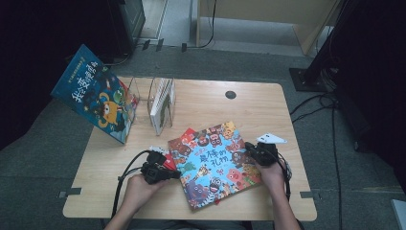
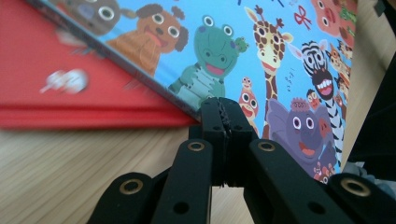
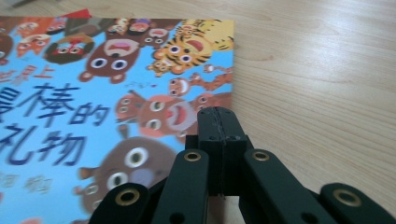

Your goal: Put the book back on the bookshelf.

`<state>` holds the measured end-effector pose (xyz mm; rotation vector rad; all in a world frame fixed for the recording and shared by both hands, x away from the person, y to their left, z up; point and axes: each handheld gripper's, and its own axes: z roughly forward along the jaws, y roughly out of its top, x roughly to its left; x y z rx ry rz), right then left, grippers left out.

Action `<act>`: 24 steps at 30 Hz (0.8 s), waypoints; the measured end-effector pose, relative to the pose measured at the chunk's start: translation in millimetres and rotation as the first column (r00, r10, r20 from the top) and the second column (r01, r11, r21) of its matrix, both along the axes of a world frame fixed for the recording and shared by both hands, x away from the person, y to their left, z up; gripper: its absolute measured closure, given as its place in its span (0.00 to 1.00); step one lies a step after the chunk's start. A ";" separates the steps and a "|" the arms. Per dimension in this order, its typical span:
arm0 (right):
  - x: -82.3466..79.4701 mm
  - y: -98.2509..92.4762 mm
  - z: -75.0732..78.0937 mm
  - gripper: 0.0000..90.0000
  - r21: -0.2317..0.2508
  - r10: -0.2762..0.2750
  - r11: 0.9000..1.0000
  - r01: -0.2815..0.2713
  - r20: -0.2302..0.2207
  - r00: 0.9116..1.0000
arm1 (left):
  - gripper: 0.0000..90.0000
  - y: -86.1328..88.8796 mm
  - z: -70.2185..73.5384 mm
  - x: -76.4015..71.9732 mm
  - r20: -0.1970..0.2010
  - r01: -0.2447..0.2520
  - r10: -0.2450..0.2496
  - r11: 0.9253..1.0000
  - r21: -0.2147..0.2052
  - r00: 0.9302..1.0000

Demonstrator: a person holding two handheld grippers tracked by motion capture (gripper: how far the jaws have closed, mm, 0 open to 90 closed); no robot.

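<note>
With both sets of jaws pressed together on nothing, I rest my left gripper [image 1: 168, 173] at the left edge of the animal picture book [image 1: 215, 163] and my right gripper [image 1: 252, 149] at its right edge. That book lies flat near the front of the counter [image 1: 268, 103], partly over a red book [image 2: 70, 79]. Behind it, a clear rack [image 1: 162, 103] holds upright books, and a blue book [image 1: 95, 93] leans at the far left. Bare counter lies right of the picture book.
</note>
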<state>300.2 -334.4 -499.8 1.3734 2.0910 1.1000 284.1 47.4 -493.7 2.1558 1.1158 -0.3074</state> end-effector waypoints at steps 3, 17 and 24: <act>-6.2 -1.5 2.0 1.00 0.001 -0.003 1.000 0.003 0.005 1.000 | 1.00 -12.6 0.2 0.7 0.017 -0.003 0.003 1.000 -0.005 1.000; -33.4 -7.6 -3.5 1.00 -0.005 -0.009 1.000 0.008 -0.029 1.000 | 0.90 -3.1 12.8 26.9 0.043 -0.014 0.014 1.000 -0.002 0.999; -52.6 -17.8 -4.9 1.00 0.002 -0.042 0.999 0.042 -0.038 0.998 | 0.79 7.1 19.1 41.3 0.055 -0.016 0.016 1.000 0.003 0.998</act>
